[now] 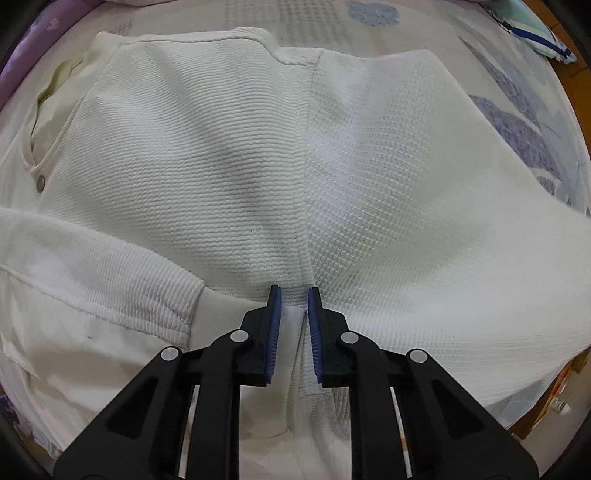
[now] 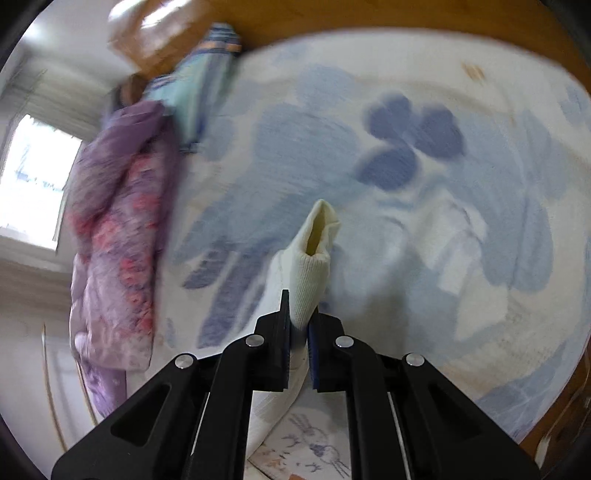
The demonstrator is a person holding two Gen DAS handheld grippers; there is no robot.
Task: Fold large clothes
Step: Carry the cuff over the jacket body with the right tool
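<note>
A large white textured garment [image 1: 229, 155] lies spread over the bed and fills the left wrist view, with a snap button [image 1: 41, 181] near its left opening and a ribbed cuff [image 1: 155, 291] folded across at lower left. My left gripper [image 1: 294, 291] points down onto the garment's middle seam, its blue pads [image 1: 275, 314] shut on a pinched ridge of that cloth. In the blurred right wrist view my right gripper [image 2: 300, 310] is shut on the garment's white sleeve, and the ribbed cuff [image 2: 314, 254] sticks out past the fingertips, raised above the bed.
The bed has a pale sheet with blue flower print [image 2: 413, 147]. A purple floral quilt [image 2: 118, 240] lies bunched along one side, with a teal striped pillow [image 2: 199, 85] beyond it. Wooden floor [image 2: 369, 14] shows past the bed's edge, and a bright window [image 2: 33, 177] is at the left.
</note>
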